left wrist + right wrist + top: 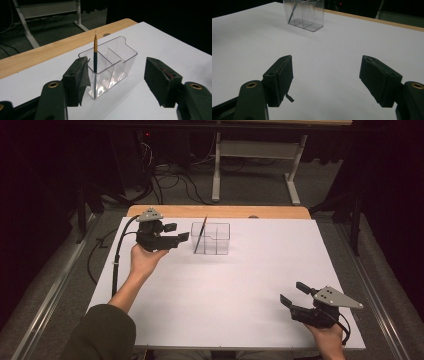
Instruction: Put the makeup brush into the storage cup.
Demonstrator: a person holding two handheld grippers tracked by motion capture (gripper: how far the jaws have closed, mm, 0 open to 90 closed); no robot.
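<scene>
A clear plastic organiser (215, 239) with three compartments stands on the white table, toward the back. A thin brush (200, 234) with a dark handle and gold ferrule leans in its left end compartment (95, 57). My left gripper (176, 232) hovers just left of the organiser (113, 65), open, nothing between its jaws. My right gripper (296, 293) is near the front right corner of the table, open and empty, pointing toward the organiser (304, 13) far ahead.
The white table top (225, 290) has a wooden strip (220, 211) along its far edge. Beyond it stand a desk frame (255, 155) and cables (170, 180) on the floor. A green sleeve (102, 332) enters at the bottom left.
</scene>
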